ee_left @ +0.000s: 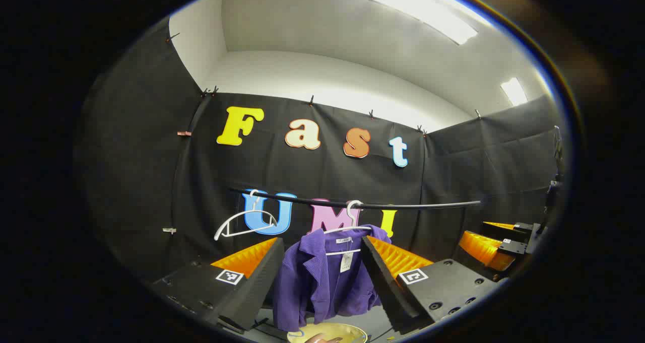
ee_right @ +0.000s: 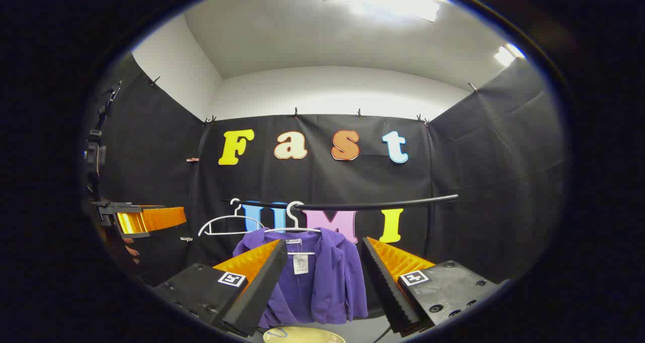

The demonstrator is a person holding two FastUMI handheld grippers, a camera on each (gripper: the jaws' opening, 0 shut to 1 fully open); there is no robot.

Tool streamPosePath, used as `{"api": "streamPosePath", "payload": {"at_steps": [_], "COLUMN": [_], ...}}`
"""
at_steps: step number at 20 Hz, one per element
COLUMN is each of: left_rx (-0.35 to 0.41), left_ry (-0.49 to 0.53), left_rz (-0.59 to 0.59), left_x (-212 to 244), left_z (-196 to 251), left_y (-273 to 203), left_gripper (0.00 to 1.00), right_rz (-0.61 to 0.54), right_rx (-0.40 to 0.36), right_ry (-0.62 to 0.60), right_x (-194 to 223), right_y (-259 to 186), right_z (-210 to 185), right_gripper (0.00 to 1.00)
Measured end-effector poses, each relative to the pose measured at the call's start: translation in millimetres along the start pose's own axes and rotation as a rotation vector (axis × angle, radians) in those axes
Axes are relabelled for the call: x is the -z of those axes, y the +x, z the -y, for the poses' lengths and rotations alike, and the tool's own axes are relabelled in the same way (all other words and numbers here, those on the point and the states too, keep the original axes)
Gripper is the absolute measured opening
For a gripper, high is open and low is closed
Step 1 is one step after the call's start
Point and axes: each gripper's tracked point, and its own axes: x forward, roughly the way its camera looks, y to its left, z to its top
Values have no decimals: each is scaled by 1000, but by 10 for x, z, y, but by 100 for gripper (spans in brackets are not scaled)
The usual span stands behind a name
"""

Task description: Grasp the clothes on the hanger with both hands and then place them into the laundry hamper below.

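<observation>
A purple jacket [ee_left: 322, 282] hangs on a white hanger [ee_left: 347, 227] from a black rail [ee_left: 413, 205]. It shows between the fingers of my left gripper [ee_left: 322, 242], which is open and still short of the cloth. In the right gripper view the same jacket [ee_right: 325, 282] hangs on its hanger [ee_right: 292, 228], framed by my open right gripper [ee_right: 323, 242], also apart from it. The rim of a pale yellow hamper [ee_left: 327, 332] [ee_right: 302, 335] sits below the jacket. Each view catches the other gripper off to the side: the right gripper [ee_left: 481, 237] and the left gripper [ee_right: 166, 216].
An empty white hanger [ee_left: 242, 223] [ee_right: 227, 227] hangs on the rail [ee_right: 363, 204] to the left of the jacket. Black cloth walls close the booth at the back and on both sides. A hand [ee_right: 130, 252] holds the left gripper.
</observation>
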Motion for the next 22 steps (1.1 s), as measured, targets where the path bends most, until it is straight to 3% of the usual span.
{"api": "streamPosePath", "payload": {"at_steps": [15, 22], "left_rx": [6, 6], "left_ry": [-11, 8], "left_rz": [6, -29], "left_x": [82, 179], "left_z": [87, 95], "left_y": [-48, -69], "left_gripper": [95, 96], "right_rz": [-21, -20], "right_rx": [-48, -25], "right_ry": [-15, -24], "right_x": [-21, -40], "right_y": [-16, -50], "right_z": [-101, -23], "right_gripper": [95, 95]}}
